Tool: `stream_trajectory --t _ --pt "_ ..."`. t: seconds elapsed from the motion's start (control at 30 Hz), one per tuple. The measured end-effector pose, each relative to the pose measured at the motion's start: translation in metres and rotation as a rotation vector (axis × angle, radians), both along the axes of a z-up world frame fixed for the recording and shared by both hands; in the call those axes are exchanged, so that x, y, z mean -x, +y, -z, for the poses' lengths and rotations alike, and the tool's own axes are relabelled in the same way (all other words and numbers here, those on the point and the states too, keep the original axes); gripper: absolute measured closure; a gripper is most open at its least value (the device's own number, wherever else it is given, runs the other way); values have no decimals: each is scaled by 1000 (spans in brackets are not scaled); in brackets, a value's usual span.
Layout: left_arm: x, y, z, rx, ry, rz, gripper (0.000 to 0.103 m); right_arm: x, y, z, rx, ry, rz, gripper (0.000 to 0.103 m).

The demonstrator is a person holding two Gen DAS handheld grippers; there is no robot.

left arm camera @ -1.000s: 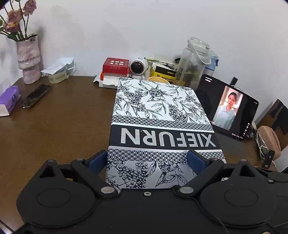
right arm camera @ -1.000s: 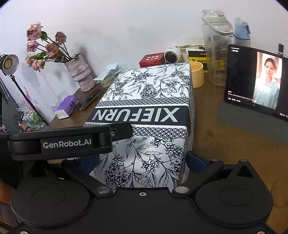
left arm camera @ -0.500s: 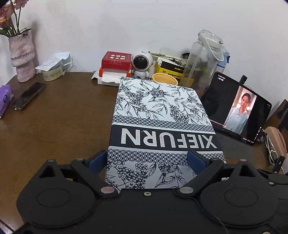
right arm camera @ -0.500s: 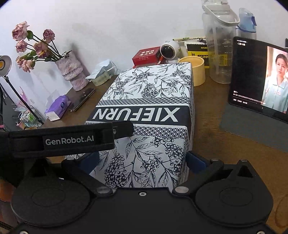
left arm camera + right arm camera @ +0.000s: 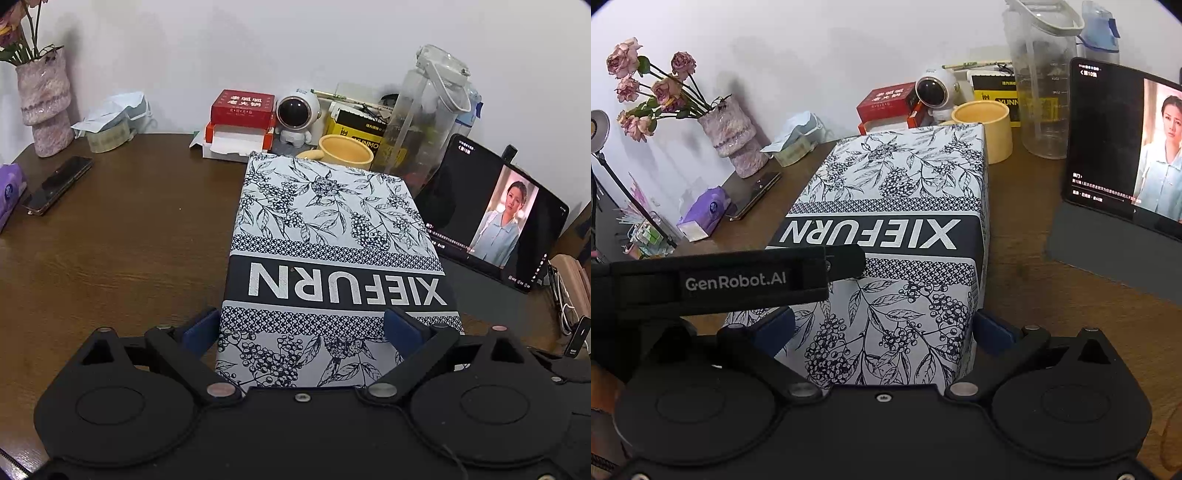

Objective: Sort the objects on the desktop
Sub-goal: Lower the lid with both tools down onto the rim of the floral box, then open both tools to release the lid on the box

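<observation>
A long black-and-white floral box (image 5: 325,236) marked XIEFURN lies lengthwise on the brown desk (image 5: 122,240), its far end close to a yellow cup (image 5: 347,151). My left gripper (image 5: 301,326) is shut on the near end, a blue pad on each side. From the right, my right gripper (image 5: 882,326) clamps the same end of the box (image 5: 897,229). The left gripper's strap (image 5: 735,282), printed GenRobot.AI, crosses the box's left corner in the right wrist view. Whether the box rests on the desk or hangs just above it, I cannot tell.
Against the wall stand a red box (image 5: 242,107), a small astronaut figure (image 5: 297,114), a yellow-black box (image 5: 360,127) and a clear jug (image 5: 424,114). A tablet (image 5: 495,218) playing video leans at right. At left are a vase (image 5: 44,103), a phone (image 5: 55,184) and a purple tissue pack (image 5: 703,212).
Both grippers have carried the box forward toward the back of the desk. The cup, jug and tablet now appear closer, and the box's far end nearly reaches the cup.
</observation>
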State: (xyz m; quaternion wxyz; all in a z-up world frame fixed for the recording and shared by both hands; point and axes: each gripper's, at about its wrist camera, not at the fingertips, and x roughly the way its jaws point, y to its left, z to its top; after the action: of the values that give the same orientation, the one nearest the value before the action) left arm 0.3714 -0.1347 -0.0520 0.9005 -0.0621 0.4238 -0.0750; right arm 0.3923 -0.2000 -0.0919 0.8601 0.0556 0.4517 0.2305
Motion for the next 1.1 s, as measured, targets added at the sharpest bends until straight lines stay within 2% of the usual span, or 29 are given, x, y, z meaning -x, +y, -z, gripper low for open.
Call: stream_trajectory --t 0.17,0.37,0.63,0.73,0.97,1.1 --pt "-2 -4 3 -31 3 4 8 -4 -2 5 -8 22 4 0" --pt "-11 2 14 0 55 -3 8 -7 1 12 14 38 -1 0" --pt "-14 -1 21 -7 75 -2 4 -12 2 18 31 55 -8 0" --pt "-17 -3 28 -26 93 18 2 -15 3 28 44 90 -5 0" --pt "-28 9 34 48 163 14 0 -15 2 31 46 96 -7 0" --pt "-26 8 33 42 150 17 0 -14 1 31 45 93 -8 0"
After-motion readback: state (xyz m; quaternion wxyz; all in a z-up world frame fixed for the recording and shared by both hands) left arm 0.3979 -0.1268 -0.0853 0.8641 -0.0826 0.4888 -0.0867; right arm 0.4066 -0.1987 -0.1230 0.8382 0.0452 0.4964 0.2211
